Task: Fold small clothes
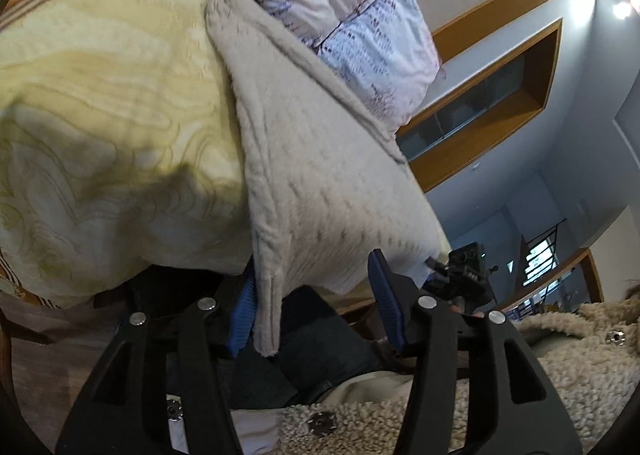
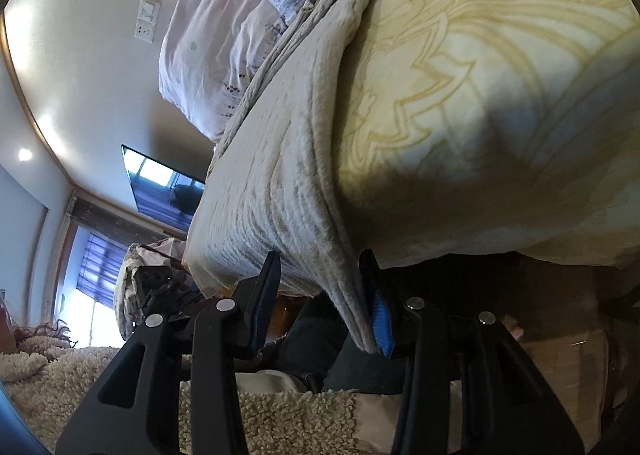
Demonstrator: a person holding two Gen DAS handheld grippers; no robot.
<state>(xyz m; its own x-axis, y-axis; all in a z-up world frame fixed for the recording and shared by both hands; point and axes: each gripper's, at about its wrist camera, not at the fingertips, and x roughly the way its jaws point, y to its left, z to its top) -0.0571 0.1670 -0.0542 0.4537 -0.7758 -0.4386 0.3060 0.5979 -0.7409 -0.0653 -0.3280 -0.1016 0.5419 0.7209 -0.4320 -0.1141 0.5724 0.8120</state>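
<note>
A small beige knitted garment [image 1: 320,175] lies stretched over the edge of a yellow patterned bedspread [image 1: 100,95]. My left gripper [image 1: 316,299] is open, and one corner of the garment hangs down between its blue pads, against the left pad [image 1: 246,311]. In the right wrist view the same garment [image 2: 272,183] hangs off the bed edge. My right gripper [image 2: 324,295] is open, and the garment's other corner drapes against its right blue pad [image 2: 378,315]. Neither gripper's jaws close on the cloth.
A floral pillow [image 1: 340,7] lies behind the garment on the bed. The person's fleece jacket [image 1: 560,375] fills the foreground below both grippers. The other gripper [image 1: 464,271] shows at the right. A wall-mounted TV [image 2: 160,187] and a window [image 2: 96,287] lie to the left.
</note>
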